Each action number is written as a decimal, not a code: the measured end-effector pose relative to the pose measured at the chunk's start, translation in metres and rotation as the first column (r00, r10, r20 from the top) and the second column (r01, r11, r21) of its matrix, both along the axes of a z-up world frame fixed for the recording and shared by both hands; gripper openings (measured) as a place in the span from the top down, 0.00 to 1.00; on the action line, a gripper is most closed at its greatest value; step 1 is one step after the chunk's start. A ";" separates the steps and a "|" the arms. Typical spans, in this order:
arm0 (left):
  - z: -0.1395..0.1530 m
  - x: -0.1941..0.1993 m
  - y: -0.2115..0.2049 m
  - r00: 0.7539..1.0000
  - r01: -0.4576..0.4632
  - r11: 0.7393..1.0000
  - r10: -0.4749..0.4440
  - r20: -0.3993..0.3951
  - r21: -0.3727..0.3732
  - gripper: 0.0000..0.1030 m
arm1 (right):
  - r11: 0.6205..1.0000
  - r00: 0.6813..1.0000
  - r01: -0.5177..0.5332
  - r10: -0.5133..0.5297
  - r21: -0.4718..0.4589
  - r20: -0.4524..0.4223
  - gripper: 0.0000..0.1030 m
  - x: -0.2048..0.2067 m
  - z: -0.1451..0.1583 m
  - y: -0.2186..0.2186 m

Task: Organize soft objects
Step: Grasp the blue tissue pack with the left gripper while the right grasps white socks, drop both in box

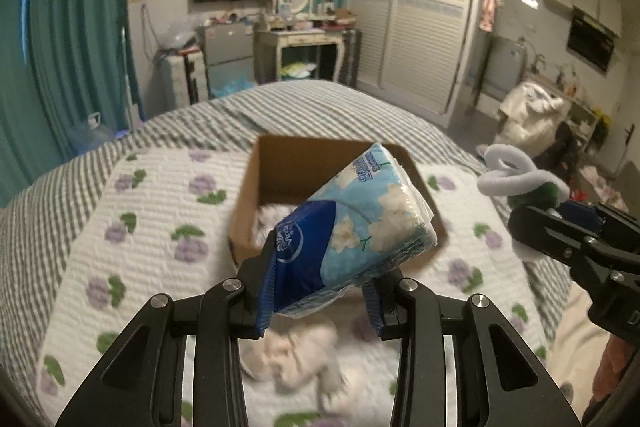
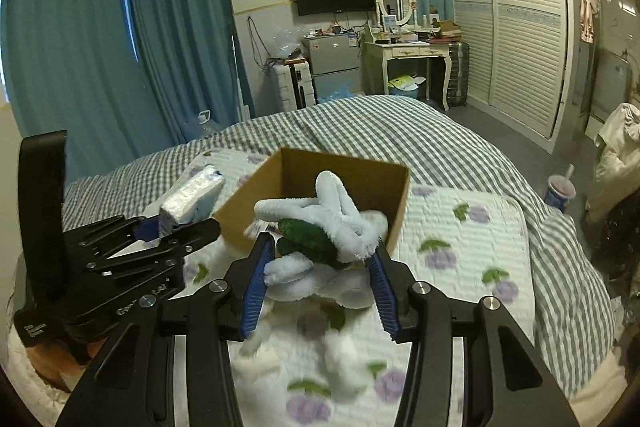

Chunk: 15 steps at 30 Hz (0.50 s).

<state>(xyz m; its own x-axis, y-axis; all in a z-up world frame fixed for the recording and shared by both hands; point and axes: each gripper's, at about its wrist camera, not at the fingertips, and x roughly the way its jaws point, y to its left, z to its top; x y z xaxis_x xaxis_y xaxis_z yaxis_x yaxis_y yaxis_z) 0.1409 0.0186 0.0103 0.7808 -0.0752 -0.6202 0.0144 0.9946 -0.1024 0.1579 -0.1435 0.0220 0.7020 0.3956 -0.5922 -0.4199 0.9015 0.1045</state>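
Two views, left wrist: my left gripper (image 1: pixel 320 291) pinched the tissue pack (image 1: pixel 352 223) above the cardboard box (image 1: pixel 280 163).
Right wrist: my right gripper (image 2: pixel 318 287) clamped the plush toy (image 2: pixel 320 227) near the box rim.
Advice: I judged each should clear the rim before release.

Both hand-held grippers (image 1: pixel 320 291) (image 2: pixel 316 283) apparently clamped.

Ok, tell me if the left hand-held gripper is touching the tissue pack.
Touching. The left wrist view shows the left hand-held gripper clamping the tissue pack between both blue pads.
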 end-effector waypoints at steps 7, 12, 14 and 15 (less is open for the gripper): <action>-0.012 0.056 0.005 1.000 0.012 0.999 -0.012 -0.008 0.038 0.65 | 1.000 0.999 0.007 -0.007 0.007 -0.040 0.55 0.080 -0.014 0.022; -0.032 0.098 0.000 0.999 0.020 0.997 -0.016 -0.052 0.073 0.64 | 1.000 0.994 0.020 -0.019 0.017 -0.103 0.55 0.133 -0.037 0.027; -0.039 0.108 -0.001 0.997 0.032 0.997 -0.026 -0.070 0.074 0.62 | 1.000 0.993 0.021 -0.019 0.011 -0.115 0.54 0.143 -0.043 0.029; -0.045 0.113 -0.002 0.996 0.034 0.996 -0.027 -0.085 0.077 0.62 | 1.000 0.993 0.023 -0.022 0.007 -0.119 0.52 0.149 -0.047 0.030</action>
<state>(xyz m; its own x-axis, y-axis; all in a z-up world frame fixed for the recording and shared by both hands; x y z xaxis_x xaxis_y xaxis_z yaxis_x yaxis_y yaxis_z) 0.2542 0.0164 -0.0348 0.7238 -0.0468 -0.6885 0.0398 0.9989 -0.0261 0.3065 -0.1136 -0.0253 0.6353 0.3860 -0.6689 -0.3835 0.9095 0.1606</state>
